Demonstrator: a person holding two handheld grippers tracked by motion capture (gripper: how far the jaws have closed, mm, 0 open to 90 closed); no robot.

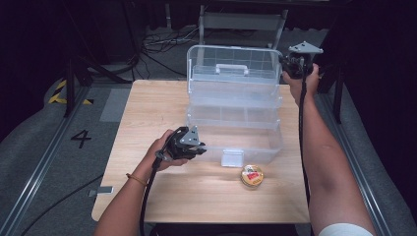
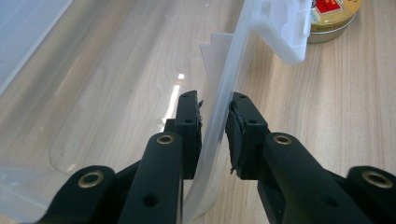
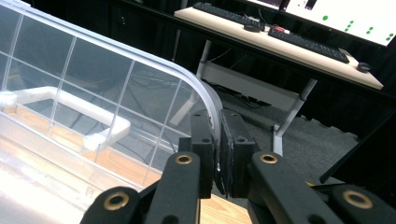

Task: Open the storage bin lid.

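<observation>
Clear box (image 1: 233, 105) rim between both jaws

Bare tabletop (image 1: 147, 108) left of box (image 1: 236, 105)

I counted one clear box (image 1: 235, 110) on one table (image 1: 147, 123) — one round tin (image 1: 252, 175) beside it — and two grippers, left (image 1: 199, 147) and right (image 1: 287, 63).

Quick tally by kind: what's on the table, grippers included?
Clear plastic organiser box: 1
Round gold tin: 1
Grippers: 2, the left gripper clamped on the box's front wall, the right gripper on the edge of its raised lid
Total: 4
</observation>
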